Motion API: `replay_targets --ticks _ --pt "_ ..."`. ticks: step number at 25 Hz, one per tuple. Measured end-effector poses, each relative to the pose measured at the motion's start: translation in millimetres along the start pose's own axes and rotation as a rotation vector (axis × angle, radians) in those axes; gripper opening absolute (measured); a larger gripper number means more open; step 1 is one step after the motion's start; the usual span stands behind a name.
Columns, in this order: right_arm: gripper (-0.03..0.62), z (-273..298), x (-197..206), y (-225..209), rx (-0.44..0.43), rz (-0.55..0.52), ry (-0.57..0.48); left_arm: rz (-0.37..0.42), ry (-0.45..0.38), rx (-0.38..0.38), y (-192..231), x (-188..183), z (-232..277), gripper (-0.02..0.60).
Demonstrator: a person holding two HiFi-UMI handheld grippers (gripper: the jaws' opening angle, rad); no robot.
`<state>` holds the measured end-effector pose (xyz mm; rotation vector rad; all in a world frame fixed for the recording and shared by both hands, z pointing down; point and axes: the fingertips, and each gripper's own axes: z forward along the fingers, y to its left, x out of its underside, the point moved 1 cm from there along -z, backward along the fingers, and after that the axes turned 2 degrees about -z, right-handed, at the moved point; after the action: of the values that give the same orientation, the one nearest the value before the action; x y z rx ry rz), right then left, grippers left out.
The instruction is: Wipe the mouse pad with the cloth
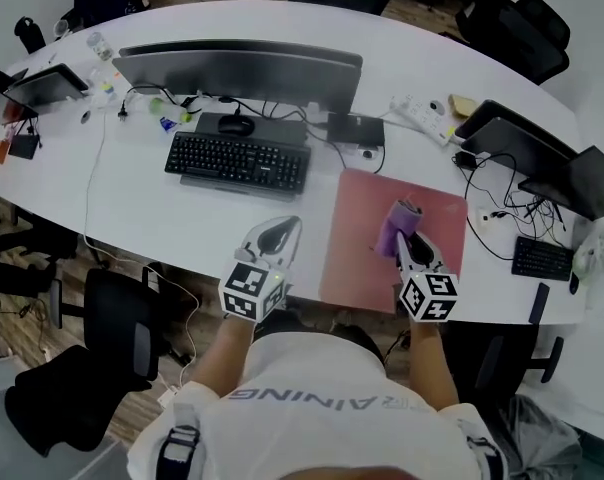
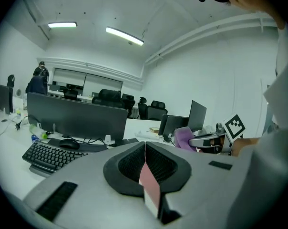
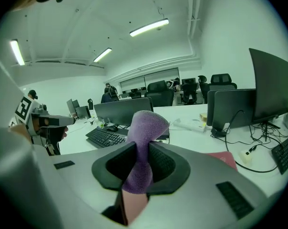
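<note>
1. One open office room, lit by ceiling strip lights [image 3: 149, 26] and lined with black chairs [image 1: 522, 23], holds a long white table [image 1: 182, 218].
2. A wide monitor [image 1: 242, 68] stands on it, behind a black keyboard [image 1: 237, 161].
3. The pink mouse pad [image 1: 357, 228] lies right of the keyboard, at the table's near edge.
4. The right gripper [image 1: 402, 240] is over the pad, its jaws pinching the purple cloth [image 1: 394, 223].
5. The left gripper [image 1: 287, 224] is just left of the pad, its jaws pressed together with nothing between them.

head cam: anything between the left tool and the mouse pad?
Nothing. The head view shows only a bare strip of white table between the left tool, shut and empty, and the pink mouse pad.
</note>
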<state>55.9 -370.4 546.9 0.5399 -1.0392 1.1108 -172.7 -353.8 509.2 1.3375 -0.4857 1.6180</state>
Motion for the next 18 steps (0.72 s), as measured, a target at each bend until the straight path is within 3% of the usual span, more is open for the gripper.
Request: replay_targets --ticks 9,18 --pt "0.094 133.0 22.1 64.2 -0.057 -0.058 0.156 -0.067 0.038 -0.001 77.4 25.2 -1.6 0.032" --pt "0.094 230.4 92.6 52.4 -0.04 -0.047 0.368 -0.099 0.099 0.007 93.1 48.6 4.2 0.032"
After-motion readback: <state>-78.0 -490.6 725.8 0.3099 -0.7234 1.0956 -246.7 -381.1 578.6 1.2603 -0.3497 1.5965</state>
